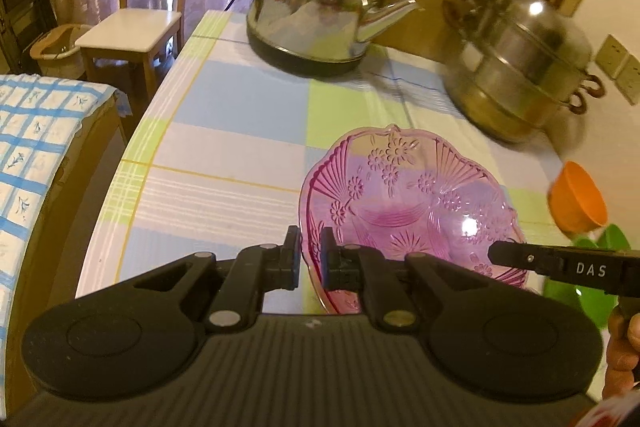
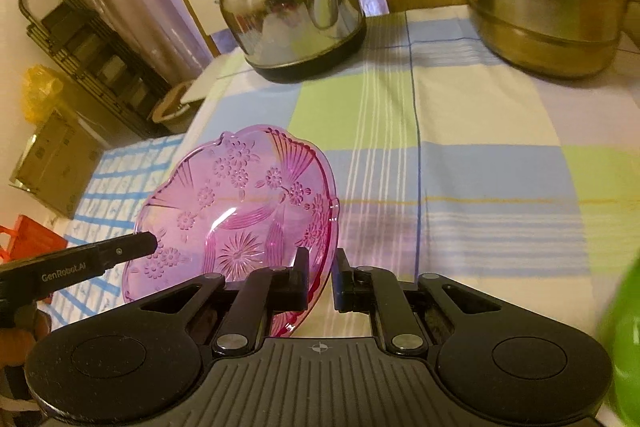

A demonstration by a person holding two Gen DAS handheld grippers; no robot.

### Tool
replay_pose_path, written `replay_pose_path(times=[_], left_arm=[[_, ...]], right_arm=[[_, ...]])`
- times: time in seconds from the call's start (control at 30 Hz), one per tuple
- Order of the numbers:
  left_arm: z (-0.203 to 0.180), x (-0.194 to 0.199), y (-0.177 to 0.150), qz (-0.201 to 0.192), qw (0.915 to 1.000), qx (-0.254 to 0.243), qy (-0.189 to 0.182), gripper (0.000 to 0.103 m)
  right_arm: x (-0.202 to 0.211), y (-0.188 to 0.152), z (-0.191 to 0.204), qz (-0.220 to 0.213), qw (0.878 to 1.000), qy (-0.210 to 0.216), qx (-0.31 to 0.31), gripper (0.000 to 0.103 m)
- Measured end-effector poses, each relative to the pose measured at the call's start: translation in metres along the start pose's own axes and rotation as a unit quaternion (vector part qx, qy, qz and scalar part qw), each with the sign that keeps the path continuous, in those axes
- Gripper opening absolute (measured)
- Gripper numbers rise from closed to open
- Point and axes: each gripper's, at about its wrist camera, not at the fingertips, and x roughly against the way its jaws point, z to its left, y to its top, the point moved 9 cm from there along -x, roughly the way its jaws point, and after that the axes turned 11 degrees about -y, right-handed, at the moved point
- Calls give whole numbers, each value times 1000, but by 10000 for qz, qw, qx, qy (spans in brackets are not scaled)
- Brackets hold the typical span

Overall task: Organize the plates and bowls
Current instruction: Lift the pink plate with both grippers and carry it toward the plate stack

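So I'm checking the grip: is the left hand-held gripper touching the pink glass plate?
Touching. In the left wrist view the left hand-held gripper is shut on the rim of the pink glass plate, the edge pinched between its pads.

The steamer pot (image 1: 520, 67) far ahead of the left gripper (image 1: 310, 259) is blurry. The right wrist view cuts off its top. The green thing (image 2: 624, 343) right of the right gripper (image 2: 320, 279) is a blur, cut off by the edge. The left gripper hides the near rim of the pink glass plate (image 1: 412, 203).
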Motion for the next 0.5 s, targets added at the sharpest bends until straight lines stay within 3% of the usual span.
replay_pose_path(times=[0.3,0.5], left_arm=[[-57,52,-39,-113,9995,-231,-198,8],[-94,75,-81,-152,9986,-446,-226,8]], right_arm=[[76,-53,-17,-176,9997,-10,-160,12],[121,-96,-34,-341,9989,-235,-212,12]])
